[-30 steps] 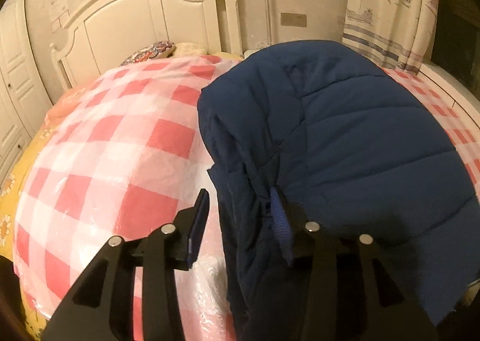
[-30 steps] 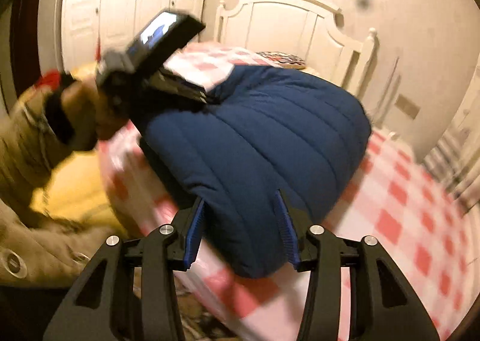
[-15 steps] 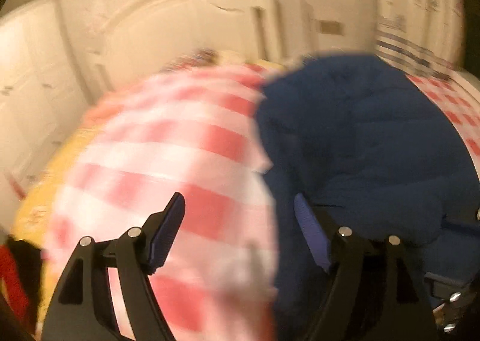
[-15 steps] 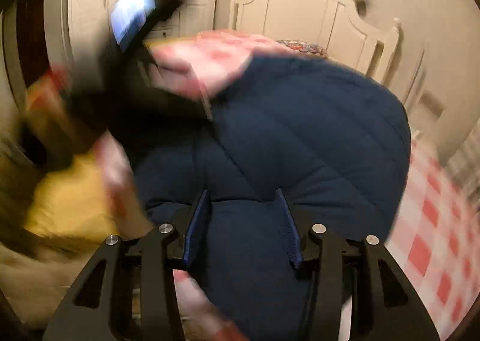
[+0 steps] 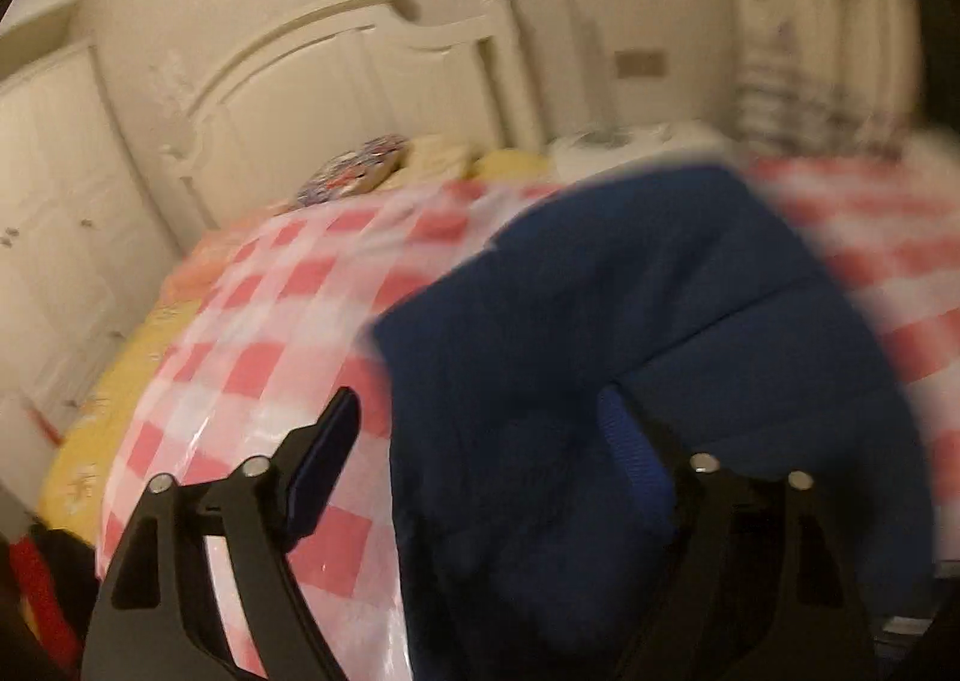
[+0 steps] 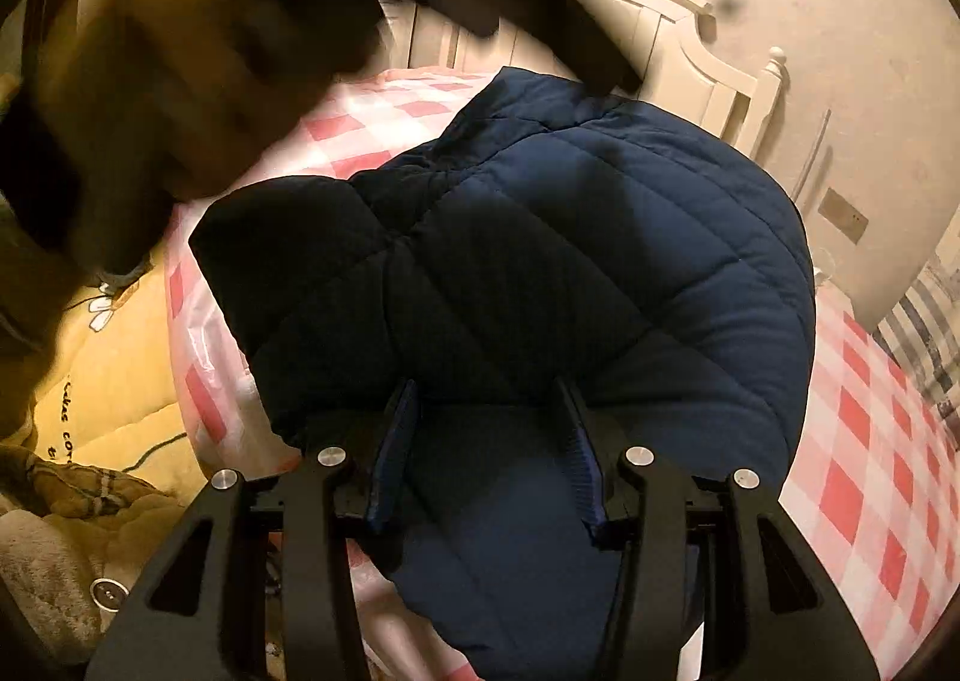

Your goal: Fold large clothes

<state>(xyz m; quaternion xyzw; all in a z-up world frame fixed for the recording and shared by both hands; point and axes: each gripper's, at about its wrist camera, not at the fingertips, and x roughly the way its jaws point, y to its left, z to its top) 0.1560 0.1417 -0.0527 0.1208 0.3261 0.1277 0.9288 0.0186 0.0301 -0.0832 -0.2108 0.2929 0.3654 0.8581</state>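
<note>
Folded navy jacket [image 6: 600, 237] on the bed [image 5: 252, 333] runs lengthwise away from the right tool [image 6: 489, 453], which grasps its near edge; the left tool [image 5: 480, 465], its jaws just spread and released, stands over the jacket's left edge.

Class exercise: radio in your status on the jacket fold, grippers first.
Left gripper open, jaws just widened, clear of the cloth. Right gripper clamped on navy quilted jacket, folded on checked cover. Nothing in the way.

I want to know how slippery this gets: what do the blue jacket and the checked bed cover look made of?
Blue jacket: quilted padded fabric, probably synthetic, matte; stitched channels puff between seams. Checked bed cover: looks like thin plastic sheet, glossy; it shows glare and crinkles.
</note>
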